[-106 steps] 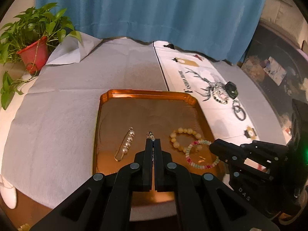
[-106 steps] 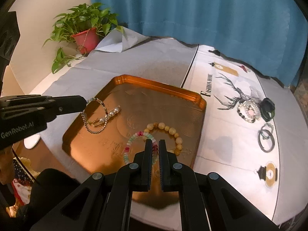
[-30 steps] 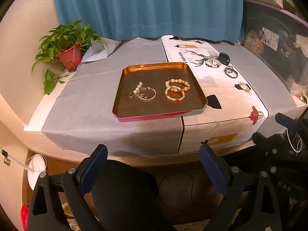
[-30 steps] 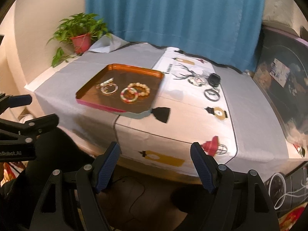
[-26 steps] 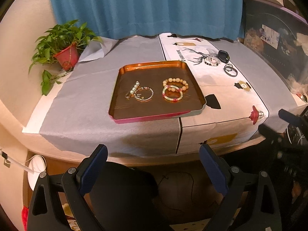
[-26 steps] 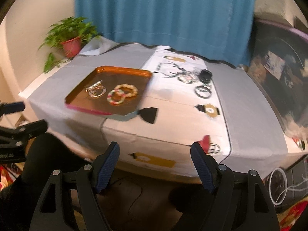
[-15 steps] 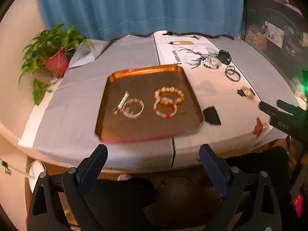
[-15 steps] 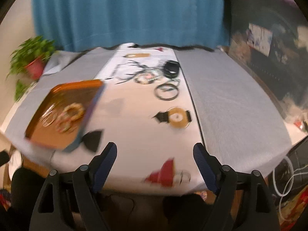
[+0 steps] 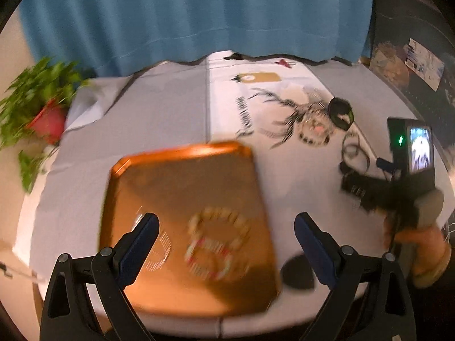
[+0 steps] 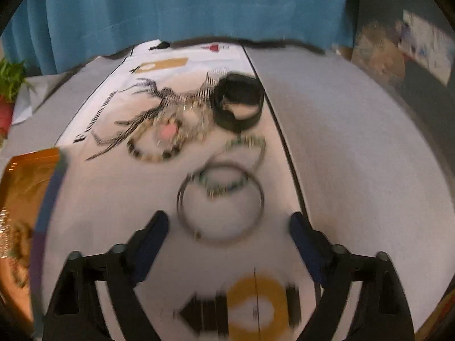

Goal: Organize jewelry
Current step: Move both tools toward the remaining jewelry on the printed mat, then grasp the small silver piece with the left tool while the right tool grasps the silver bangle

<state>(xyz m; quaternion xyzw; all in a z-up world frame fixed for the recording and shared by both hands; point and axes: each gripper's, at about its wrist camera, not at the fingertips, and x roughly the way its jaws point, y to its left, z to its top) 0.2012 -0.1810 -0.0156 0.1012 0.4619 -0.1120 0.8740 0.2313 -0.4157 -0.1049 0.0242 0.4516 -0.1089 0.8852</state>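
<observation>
An orange tray [image 9: 182,176] holds a cream bead bracelet [image 9: 220,221], a coloured bead bracelet [image 9: 207,258] and a chain bracelet [image 9: 159,251]. My left gripper [image 9: 224,244] is open and empty just above the tray's near half. My right gripper [image 10: 229,227] is open and empty, its fingers on either side of a thin dark bangle [image 10: 220,203] on the white runner. Beyond lie a green beaded chain [image 10: 244,145], a bead bracelet with a pink stone [image 10: 159,142] and a black cuff [image 10: 237,101]. The right gripper's body shows in the left wrist view [image 9: 398,176].
A potted plant [image 9: 42,105] stands at the table's back left. A blue curtain [image 9: 199,14] hangs behind the table. The tray's corner [image 10: 25,170] shows at the left of the right wrist view. Both views are motion-blurred.
Both grippers opened and pulled back from the table, then came forward again. The left now hovers over the tray, the right over the loose jewellery on the runner. The chain bracelet now lies in the tray.
</observation>
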